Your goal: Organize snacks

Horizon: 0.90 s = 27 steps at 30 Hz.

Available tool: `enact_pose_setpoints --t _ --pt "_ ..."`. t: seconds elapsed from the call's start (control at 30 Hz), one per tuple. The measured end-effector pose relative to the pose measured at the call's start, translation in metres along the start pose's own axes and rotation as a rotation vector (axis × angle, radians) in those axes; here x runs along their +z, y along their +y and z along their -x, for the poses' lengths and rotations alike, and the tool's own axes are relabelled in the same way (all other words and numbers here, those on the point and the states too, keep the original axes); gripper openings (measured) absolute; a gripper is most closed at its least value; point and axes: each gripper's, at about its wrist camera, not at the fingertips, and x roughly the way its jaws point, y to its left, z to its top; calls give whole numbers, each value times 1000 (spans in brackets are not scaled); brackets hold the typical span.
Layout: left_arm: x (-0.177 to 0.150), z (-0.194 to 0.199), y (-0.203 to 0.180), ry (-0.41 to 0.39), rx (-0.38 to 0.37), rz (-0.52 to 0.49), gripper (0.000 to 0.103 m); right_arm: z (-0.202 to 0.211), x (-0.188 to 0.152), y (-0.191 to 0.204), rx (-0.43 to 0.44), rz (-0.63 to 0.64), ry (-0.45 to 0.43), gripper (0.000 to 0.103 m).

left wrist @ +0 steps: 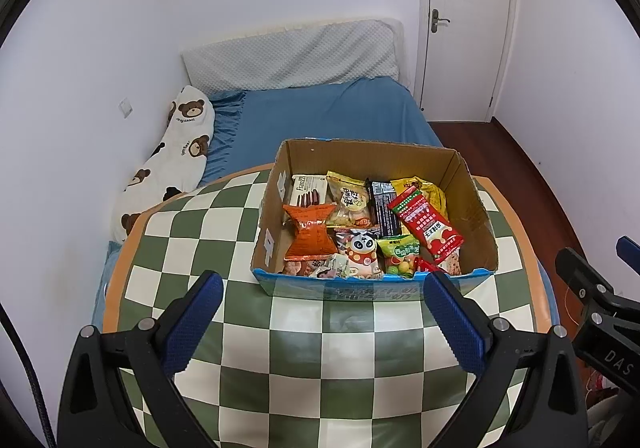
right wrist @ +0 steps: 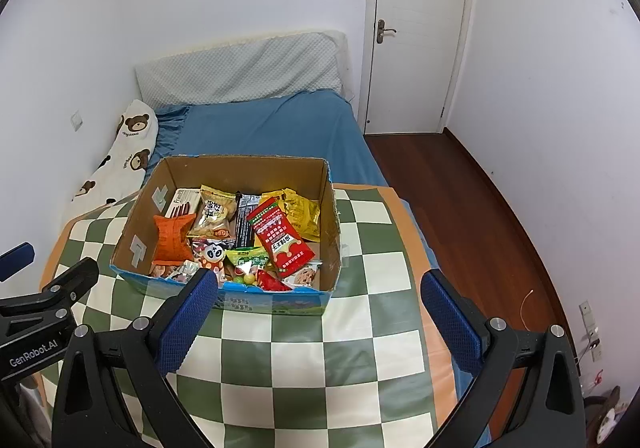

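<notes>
An open cardboard box (left wrist: pixel 476 204) (right wrist: pixel 330 224) stands on a green and white checkered table (left wrist: pixel 320 352) (right wrist: pixel 312 360). It holds several snack packs: an orange pack (left wrist: pixel 310 230) (right wrist: pixel 172 238), a red pack (left wrist: pixel 426 222) (right wrist: pixel 280 238), a yellow pack (left wrist: pixel 434 194) (right wrist: pixel 302 212), a panda pack (left wrist: pixel 360 250) (right wrist: pixel 212 254). My left gripper (left wrist: pixel 324 288) is open and empty, just in front of the box. My right gripper (right wrist: pixel 320 288) is open and empty, in front of the box's right part. Each gripper shows at the other view's edge (left wrist: pixel 592 288) (right wrist: pixel 52 292).
A bed with a blue sheet (left wrist: pixel 328 116) (right wrist: pixel 272 128) lies behind the table, with a bear-print pillow (left wrist: pixel 172 164) (right wrist: pixel 120 156) at its left. A white door (left wrist: pixel 464 24) (right wrist: pixel 416 28) and wooden floor (right wrist: pixel 460 208) are at the right.
</notes>
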Motion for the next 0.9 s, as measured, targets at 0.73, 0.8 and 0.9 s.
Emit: enact_pose_setpoints --t 0.73,0.8,0.9 --pt "2 1 0 3 1 -4 103 6 2 -1 -3 -2 -10 103" --pt "2 1 0 4 -1 -3 103 7 1 -1 -3 -3 -15 103" --pt "2 2 -1 -1 2 -4 103 8 1 -2 -2 -3 -17 103"
